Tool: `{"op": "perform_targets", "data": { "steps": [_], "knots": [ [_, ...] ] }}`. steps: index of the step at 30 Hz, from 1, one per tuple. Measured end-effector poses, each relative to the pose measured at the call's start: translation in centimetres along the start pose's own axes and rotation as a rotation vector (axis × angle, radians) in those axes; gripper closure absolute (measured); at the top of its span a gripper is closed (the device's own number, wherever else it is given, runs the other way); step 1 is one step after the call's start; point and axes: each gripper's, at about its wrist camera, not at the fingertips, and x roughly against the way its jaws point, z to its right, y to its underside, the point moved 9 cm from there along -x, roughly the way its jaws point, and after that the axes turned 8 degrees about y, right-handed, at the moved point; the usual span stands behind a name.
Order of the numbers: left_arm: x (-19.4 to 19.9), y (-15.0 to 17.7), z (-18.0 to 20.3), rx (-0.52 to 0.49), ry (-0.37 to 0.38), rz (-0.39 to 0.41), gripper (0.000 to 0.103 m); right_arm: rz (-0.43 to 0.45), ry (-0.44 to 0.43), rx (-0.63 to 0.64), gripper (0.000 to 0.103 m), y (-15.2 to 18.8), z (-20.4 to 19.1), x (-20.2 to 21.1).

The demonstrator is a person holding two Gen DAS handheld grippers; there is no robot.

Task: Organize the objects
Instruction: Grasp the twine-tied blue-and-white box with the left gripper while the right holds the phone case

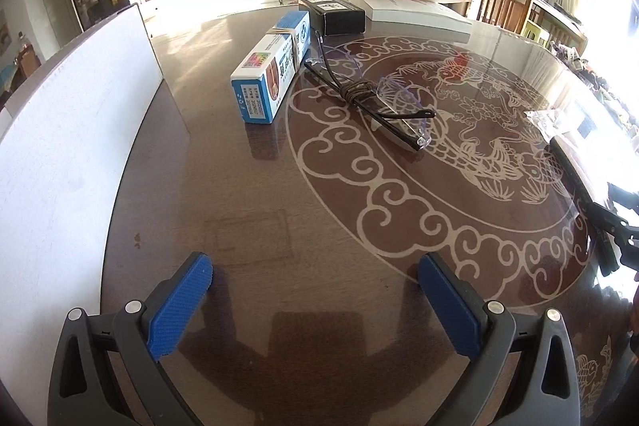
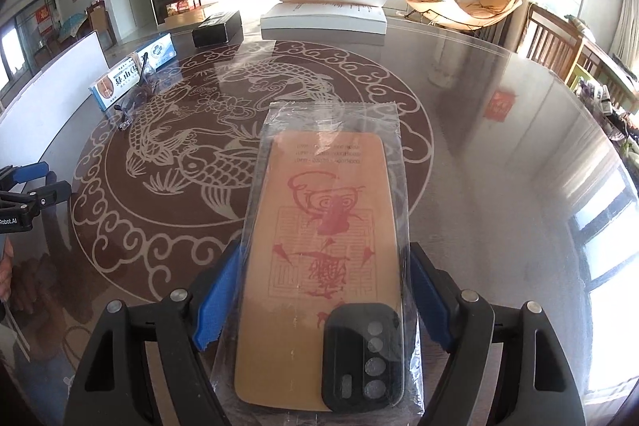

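Note:
My right gripper (image 2: 323,302) is shut on a phone case in a clear plastic bag (image 2: 319,246), tan with a red print and a black camera block, held over the table. My left gripper (image 1: 315,290) is open and empty, low over the dark glass table (image 1: 239,186). Ahead of it lie a blue and white box (image 1: 271,70), clear safety glasses (image 1: 383,102) with a cord wrapped round them, and a black box (image 1: 333,14). The same box (image 2: 131,74), glasses (image 2: 135,98) and black box (image 2: 217,26) show at the left in the right wrist view.
A white board (image 1: 72,130) stands along the table's left edge. An open white book (image 2: 323,14) lies at the far side. Wooden chairs (image 2: 559,42) stand to the right. The left gripper (image 2: 24,198) shows at the left edge of the right wrist view.

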Motion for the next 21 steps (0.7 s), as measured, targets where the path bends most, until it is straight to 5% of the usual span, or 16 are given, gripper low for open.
{"op": "perform_targets", "data": {
  "steps": [7, 14, 15, 17, 21],
  "knots": [
    [-3.9, -6.4, -2.3, -0.026, -0.062, -0.038, 0.0, 0.0, 0.0, 0.0, 0.025, 0.0, 0.0, 0.0],
    [-6.5, -11.5, -3.1, -0.016, -0.01, -0.021, 0.003, 0.0, 0.0, 0.0, 0.024, 0.0, 0.0, 0.0],
    [-6.4, -12.0, -2.9, -0.024, 0.007, -0.002, 0.015, 0.0, 0.0, 0.0, 0.024, 0.0, 0.0, 0.0],
    [-6.7, -12.3, -3.7, -0.005, -0.011, -0.001, 0.081, 0.0, 0.0, 0.0, 0.024, 0.0, 0.0, 0.0],
    [-5.4, -10.2, -3.8, 0.066, -0.006, 0.049, 0.082, 0.0, 0.0, 0.0, 0.024, 0.0, 0.0, 0.0]
  ]
}}
